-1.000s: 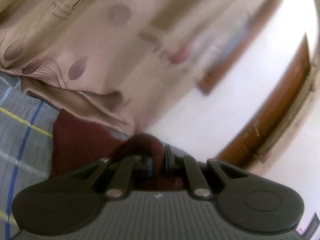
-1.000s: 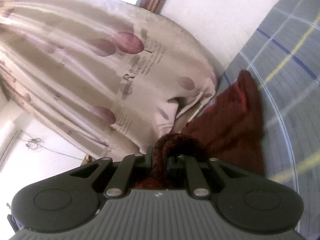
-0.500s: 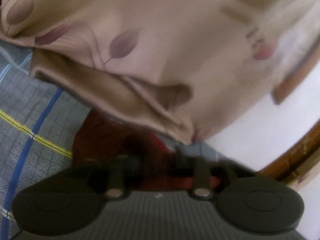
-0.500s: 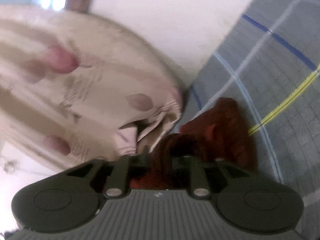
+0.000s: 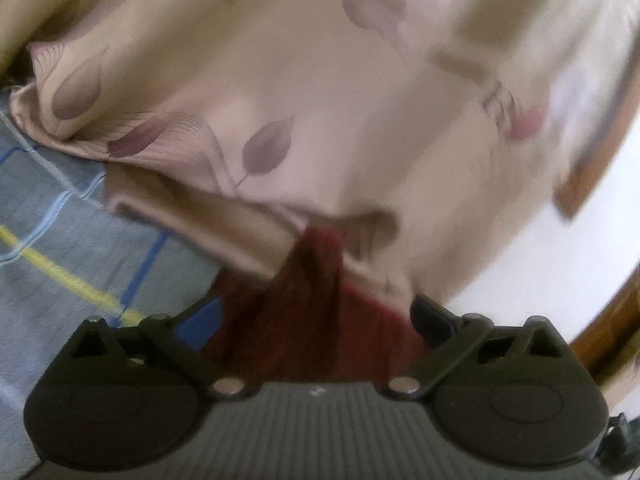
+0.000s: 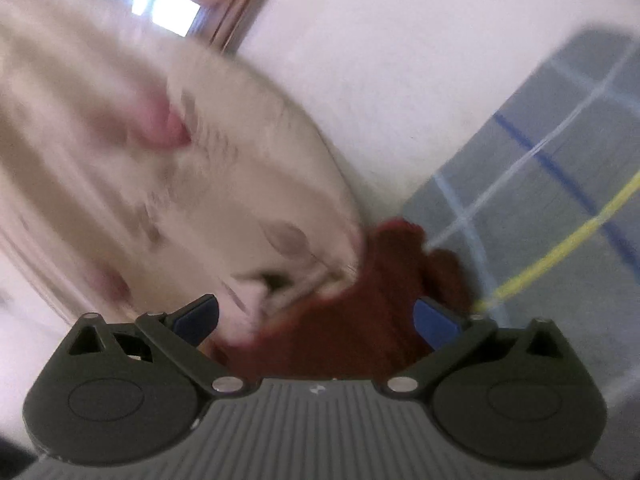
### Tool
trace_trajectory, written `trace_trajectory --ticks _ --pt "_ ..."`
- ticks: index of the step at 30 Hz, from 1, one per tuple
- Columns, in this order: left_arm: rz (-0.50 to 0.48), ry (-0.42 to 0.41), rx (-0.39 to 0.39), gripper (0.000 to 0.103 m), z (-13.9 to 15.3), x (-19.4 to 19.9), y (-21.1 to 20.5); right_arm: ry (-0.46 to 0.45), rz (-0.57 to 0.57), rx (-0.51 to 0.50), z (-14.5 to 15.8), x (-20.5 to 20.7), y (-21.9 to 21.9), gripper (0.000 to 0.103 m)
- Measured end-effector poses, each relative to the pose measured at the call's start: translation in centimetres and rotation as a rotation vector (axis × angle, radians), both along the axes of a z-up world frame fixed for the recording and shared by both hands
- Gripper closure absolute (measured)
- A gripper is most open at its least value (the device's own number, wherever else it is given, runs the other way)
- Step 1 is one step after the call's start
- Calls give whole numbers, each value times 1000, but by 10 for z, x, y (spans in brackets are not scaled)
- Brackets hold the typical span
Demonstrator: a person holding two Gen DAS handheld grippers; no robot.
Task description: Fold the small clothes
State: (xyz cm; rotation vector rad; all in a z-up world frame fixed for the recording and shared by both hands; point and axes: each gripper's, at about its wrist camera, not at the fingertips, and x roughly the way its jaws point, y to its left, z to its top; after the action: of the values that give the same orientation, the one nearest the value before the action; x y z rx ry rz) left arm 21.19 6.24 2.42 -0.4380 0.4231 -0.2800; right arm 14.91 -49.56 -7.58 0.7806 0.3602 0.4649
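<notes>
The dark red garment [image 5: 316, 320] is a soft, ribbed-looking cloth, bunched into a ridge that runs toward twelve o'clock under the hem of a beige curtain [image 5: 320, 100] printed with mauve leaves. It lies on a grey checked sheet [image 5: 60, 240] with blue, white and yellow lines, matte and flat. A second ago both grippers were pinched tight on folds of this cloth; now the left gripper [image 5: 316, 312] has its jaws opening, spread wide, the garment lying loose between them without the pads pressing. In the right view, blurred, the right gripper [image 6: 316, 316] is opening likewise, and the garment [image 6: 384, 288] sits between its blue pads [image 6: 434, 322], reaching toward one o'clock
</notes>
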Motion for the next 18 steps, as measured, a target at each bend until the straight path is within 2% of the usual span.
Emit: trace_trajectory --ticks 2,4,6,7,9,10,12,15,16,18 --pt "-42 -5 23 1 -9 -18 5 8 24 -101 -4 -18 8 8" --pt "-38 -8 26 1 -16 -33 16 28 46 -180 -13 -36 17 11" --pt "-55 -14 -1 1 -25 -45 31 63 80 -214 -24 -45 24 22" --pt "-53 -16 -4 1 -29 -48 35 78 94 -216 -30 -48 27 26" --pt "-70 18 -3 1 -37 -51 41 98 127 -201 -41 -51 32 42" --pt "-92 33 -14 1 -41 -53 44 111 137 -195 -46 -51 34 47" --pt "-144 20 -27 1 -45 -59 47 114 144 -187 -51 -56 38 66" --pt "-203 18 18 2 -47 -62 45 100 150 -184 -48 -64 37 77" --pt "-230 20 24 2 -48 -62 44 97 155 -169 -47 -64 34 79" --pt "-277 39 25 2 -51 -59 42 102 164 -199 -44 -68 29 85"
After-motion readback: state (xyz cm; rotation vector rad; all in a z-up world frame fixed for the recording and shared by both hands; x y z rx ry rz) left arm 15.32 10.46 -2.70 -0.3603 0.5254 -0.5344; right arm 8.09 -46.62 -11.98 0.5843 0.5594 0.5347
